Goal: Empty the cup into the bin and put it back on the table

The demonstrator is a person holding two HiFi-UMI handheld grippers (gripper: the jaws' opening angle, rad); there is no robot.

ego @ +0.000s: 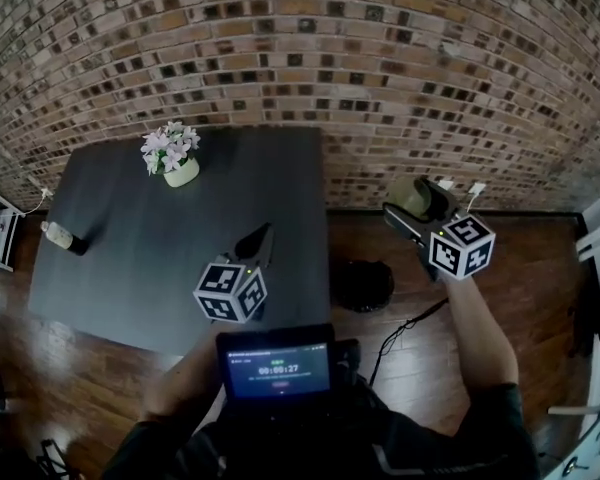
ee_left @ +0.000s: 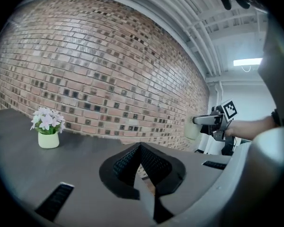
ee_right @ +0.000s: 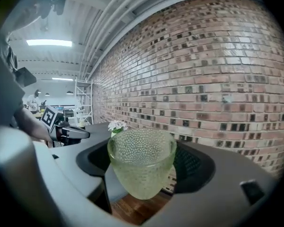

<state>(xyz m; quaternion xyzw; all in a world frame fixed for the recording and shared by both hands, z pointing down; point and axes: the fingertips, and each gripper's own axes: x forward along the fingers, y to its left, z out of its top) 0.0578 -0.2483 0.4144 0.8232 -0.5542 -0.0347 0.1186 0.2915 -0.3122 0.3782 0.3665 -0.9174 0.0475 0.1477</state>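
The table (ego: pixel 130 268) is lying to the left of the right tongs (ego: pixel 410 206). The left tongs (ego: pixel 258 238) are hanging over it, pinched together on nothing. The bin (ego: pixel 362 284) is sitting on the floor, below the right tongs and a little to their left. The right tongs are squeezing the cup (ee_right: pixel 141 167) between them, mouth up, out over the floor. I think the cup is needing to go left and down over the bin, then tip.
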